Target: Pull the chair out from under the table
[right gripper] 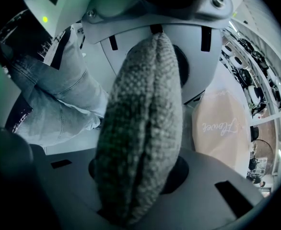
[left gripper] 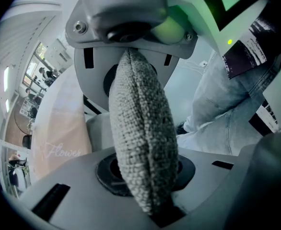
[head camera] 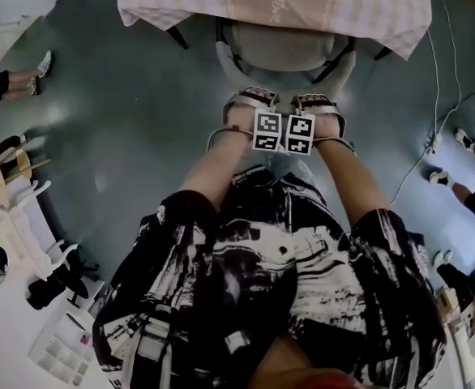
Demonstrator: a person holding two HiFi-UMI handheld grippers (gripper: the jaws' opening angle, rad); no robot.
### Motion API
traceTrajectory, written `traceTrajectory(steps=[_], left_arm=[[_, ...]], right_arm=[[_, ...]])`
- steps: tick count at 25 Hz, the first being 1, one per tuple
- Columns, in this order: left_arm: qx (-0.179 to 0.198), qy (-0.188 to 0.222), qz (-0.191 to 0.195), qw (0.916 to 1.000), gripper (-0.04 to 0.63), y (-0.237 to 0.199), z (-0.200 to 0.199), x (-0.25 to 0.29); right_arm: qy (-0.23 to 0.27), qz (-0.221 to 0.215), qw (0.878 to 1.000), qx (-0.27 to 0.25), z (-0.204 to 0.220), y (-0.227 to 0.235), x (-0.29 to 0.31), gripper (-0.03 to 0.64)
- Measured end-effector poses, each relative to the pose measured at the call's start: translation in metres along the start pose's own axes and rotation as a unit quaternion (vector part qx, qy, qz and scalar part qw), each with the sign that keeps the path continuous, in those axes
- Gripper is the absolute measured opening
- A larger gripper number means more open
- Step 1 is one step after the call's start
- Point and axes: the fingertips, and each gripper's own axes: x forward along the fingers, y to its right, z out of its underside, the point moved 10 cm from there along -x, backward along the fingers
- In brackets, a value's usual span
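Observation:
The chair [head camera: 280,49] has a grey padded seat and stands half under the table [head camera: 302,2], which is draped in a pink checked cloth. Both grippers point steeply down onto the top of its backrest, side by side, their marker cubes touching. My left gripper [head camera: 250,108] is shut on the backrest's grey woven edge [left gripper: 141,143], which fills the space between its jaws. In the same way my right gripper [head camera: 317,108] is shut on that woven edge [right gripper: 140,138]. The chair's legs are hidden.
Grey floor lies all round the chair. My own legs in pale jeans [left gripper: 227,109] stand right behind it. Other people's feet show at the left [head camera: 41,63] and right [head camera: 464,136]. A white cable [head camera: 432,140] trails at the right, and a white cluttered surface [head camera: 14,225] is at the lower left.

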Motion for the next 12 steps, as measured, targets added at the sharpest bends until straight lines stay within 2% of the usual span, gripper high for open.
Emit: traceTrajectory(steps=[3, 7, 9, 12], left_arm=[[-0.004, 0.001, -0.001, 1.0, 0.074, 0.025, -0.017, -0.01], [-0.005, 0.005, -0.001, 1.0, 0.074, 0.075, -0.043, -0.051], [-0.006, 0.007, 0.0, 1.0, 0.074, 0.098, -0.045, -0.061], [-0.01, 0.008, 0.0, 0.9999, 0.074, 0.107, -0.041, -0.064]], right_arm=[[0.001, 0.0, 1.0, -0.003, 0.0, -0.028, -0.014, 0.084], [-0.004, -0.001, 1.0, 0.0, -0.015, -0.081, -0.058, 0.084], [-0.005, -0.004, 1.0, -0.002, -0.027, -0.102, -0.066, 0.084], [-0.006, -0.005, 1.0, -0.005, -0.035, -0.107, -0.067, 0.084]])
